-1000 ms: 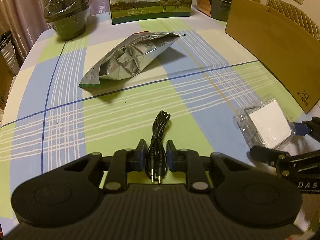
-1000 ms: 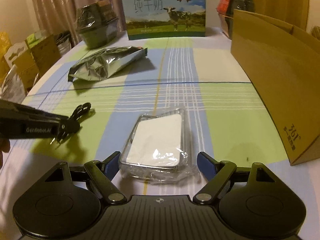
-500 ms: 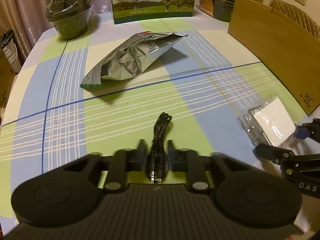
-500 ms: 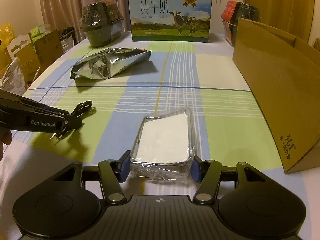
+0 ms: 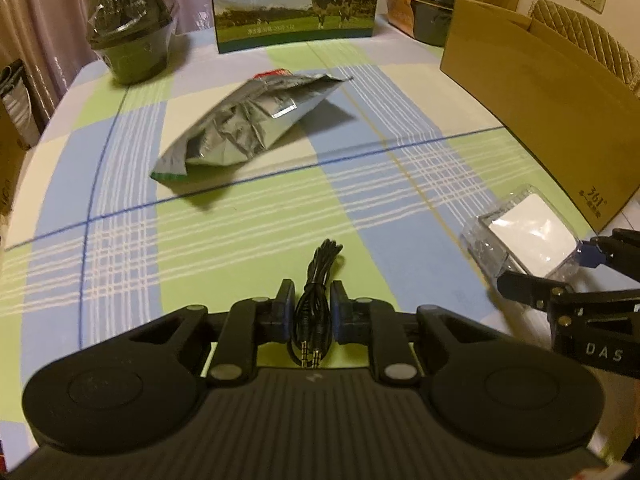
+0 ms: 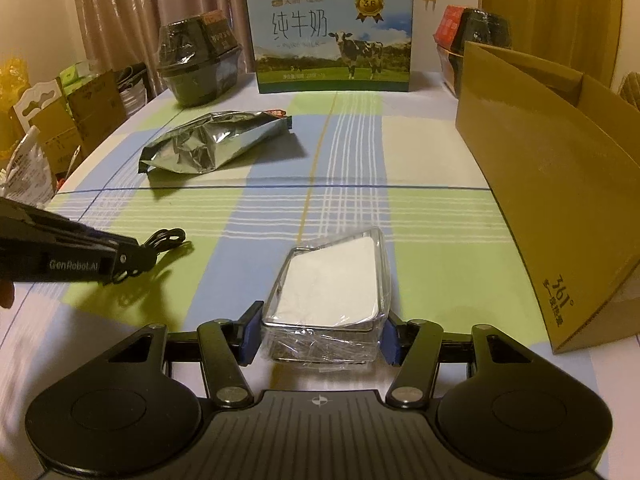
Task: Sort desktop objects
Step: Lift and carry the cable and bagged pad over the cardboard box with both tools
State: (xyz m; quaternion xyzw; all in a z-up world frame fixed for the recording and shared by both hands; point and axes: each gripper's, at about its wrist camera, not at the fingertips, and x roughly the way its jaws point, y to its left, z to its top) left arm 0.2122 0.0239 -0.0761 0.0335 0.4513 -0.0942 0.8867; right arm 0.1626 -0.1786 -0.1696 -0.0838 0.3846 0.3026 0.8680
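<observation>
My left gripper (image 5: pixel 311 312) is shut on a coiled black audio cable (image 5: pixel 316 280) and holds it above the checked tablecloth; it also shows in the right wrist view (image 6: pixel 160 240). My right gripper (image 6: pixel 320 332) is shut on a clear plastic-wrapped box with a white top (image 6: pixel 332 284) and holds it lifted and tilted; the box also shows at the right of the left wrist view (image 5: pixel 524 232). A silver foil bag (image 5: pixel 244 128) lies on the table beyond, also in the right wrist view (image 6: pixel 212 144).
An open brown cardboard box (image 6: pixel 552 184) stands on the right. A blue milk carton box (image 6: pixel 332 36) stands at the back. Dark wrapped containers sit at the back left (image 6: pixel 196 64) and back right (image 6: pixel 480 32). Cartons and bags crowd the floor at left (image 6: pixel 60 120).
My right gripper has closed on the wrapped box and lifted it, tilting it. My left gripper has risen a little with the cable still in it.
</observation>
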